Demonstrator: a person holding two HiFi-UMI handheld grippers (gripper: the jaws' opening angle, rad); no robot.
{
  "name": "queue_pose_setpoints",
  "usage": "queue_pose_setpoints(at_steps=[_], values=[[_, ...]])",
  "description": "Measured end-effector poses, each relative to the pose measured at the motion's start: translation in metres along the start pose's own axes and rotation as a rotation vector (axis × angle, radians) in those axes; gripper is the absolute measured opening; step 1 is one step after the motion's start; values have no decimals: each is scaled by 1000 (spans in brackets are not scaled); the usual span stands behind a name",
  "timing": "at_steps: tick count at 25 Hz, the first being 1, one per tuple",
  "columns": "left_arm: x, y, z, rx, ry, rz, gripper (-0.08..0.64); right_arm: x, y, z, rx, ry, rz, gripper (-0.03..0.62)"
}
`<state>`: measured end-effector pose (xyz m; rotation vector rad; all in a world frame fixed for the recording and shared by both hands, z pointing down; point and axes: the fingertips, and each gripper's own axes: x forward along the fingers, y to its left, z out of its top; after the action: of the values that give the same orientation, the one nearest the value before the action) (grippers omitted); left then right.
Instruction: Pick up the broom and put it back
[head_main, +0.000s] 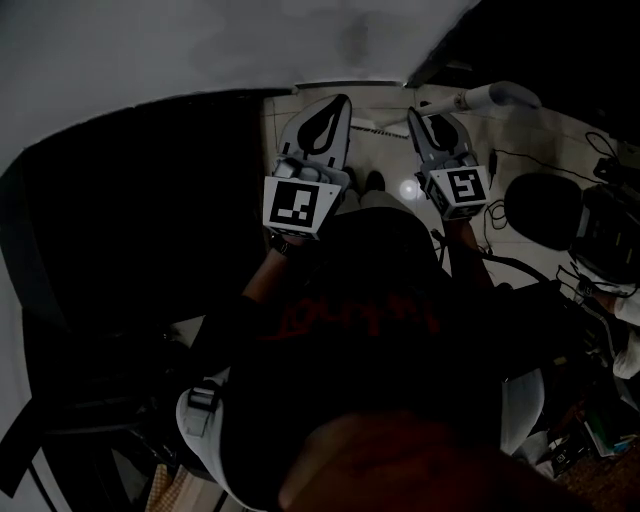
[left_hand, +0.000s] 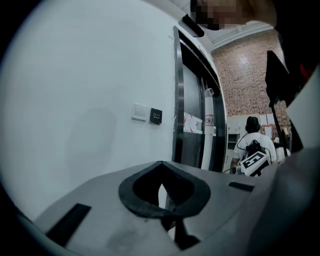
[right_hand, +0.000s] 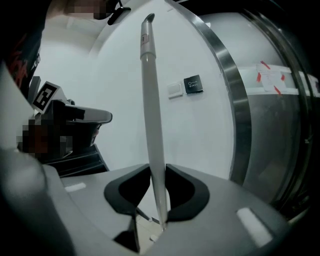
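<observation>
Right tongs (right_hand: 158, 172) clamped on pale broom handle (right_hand: 149, 90) — handle near upright.
Left tongs (left_hand: 161, 165) closed, empty — facing white wall (left_hand: 90, 100) beside dark metal-framed doors (left_hand: 192, 125).

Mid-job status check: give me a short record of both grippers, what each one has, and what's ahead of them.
left gripper: jaws together, nothing between them
right gripper: jaws closed on the broom handle
broom handle: pale, roughly upright, rising above the jaws
broom head: not in view
ahead: white wall with a black button; metal door frame to its right
</observation>
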<state>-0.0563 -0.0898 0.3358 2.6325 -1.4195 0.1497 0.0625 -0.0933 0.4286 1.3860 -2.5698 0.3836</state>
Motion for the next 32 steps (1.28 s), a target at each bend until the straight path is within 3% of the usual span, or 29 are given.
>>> queue_pose_setpoints(at_steps=[3,5,8,12,19,28,32], values=[[-1,-4,-3,44,12,6,3,-8,-3,-3,0,-11,-14,92],[-1,-4,-7,33,26,20,4,-10,-9,-5,10,-7,-35,92],[-8,1,-1,-6,-15,55,5,-14,-6,-1,16,-24,-34,92],[-13,6,8,18,-64,83,5,-21,-2,4,29,-29,-46,92],[-6,5,-8,8,4,79,5,-17,-2,1,28,-45,-18,92],[-25,5,-21,6,64,142,5,16,5,-89,33,137,33,94],[-11,29,-62,-4,130,190,5,63,-16,-168,30,228,42,92]])
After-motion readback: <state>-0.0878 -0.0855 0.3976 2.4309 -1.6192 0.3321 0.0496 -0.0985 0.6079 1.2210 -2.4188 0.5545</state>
